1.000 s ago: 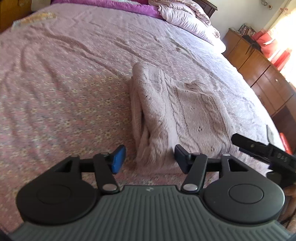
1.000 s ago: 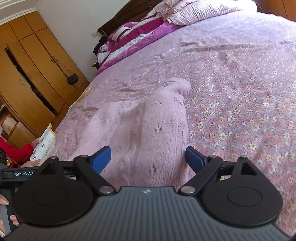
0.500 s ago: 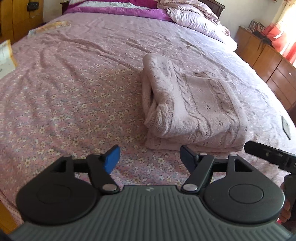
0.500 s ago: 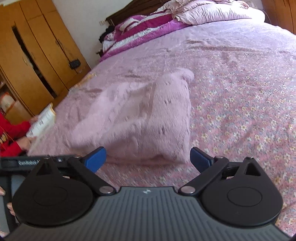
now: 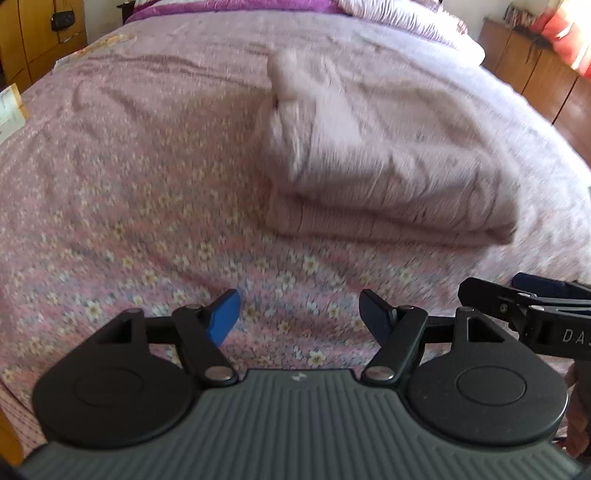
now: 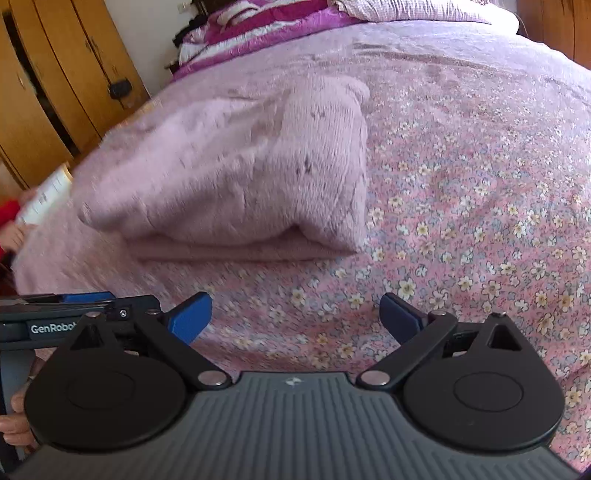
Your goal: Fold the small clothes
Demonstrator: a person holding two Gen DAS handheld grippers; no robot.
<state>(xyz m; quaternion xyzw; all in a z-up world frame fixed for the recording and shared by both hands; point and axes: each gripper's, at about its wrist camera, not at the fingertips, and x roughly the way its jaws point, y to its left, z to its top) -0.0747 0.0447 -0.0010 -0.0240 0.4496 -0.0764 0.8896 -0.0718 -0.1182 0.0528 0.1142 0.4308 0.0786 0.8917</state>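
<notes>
A pale pink knitted sweater [image 5: 376, 162] lies folded in a thick rectangle on the flowered pink bedspread [image 5: 129, 206]. It also shows in the right wrist view [image 6: 236, 177]. My left gripper [image 5: 299, 317] is open and empty, held back from the sweater's near edge. My right gripper [image 6: 295, 314] is open and empty, also short of the sweater. The right gripper shows at the right edge of the left wrist view [image 5: 546, 299]. The left gripper shows at the left edge of the right wrist view [image 6: 66, 306].
A purple quilt and pillows [image 6: 266, 22] lie at the head of the bed. Wooden wardrobes [image 6: 48, 85] stand to the left. A wooden dresser [image 5: 535, 66] stands to the right. A person in red holding papers [image 6: 40, 199] is at the bed's left side.
Both grippers have pulled back from the folded sweater toward the near side of the bed. The sweater stays folded where it was. Both jaws stay open.
</notes>
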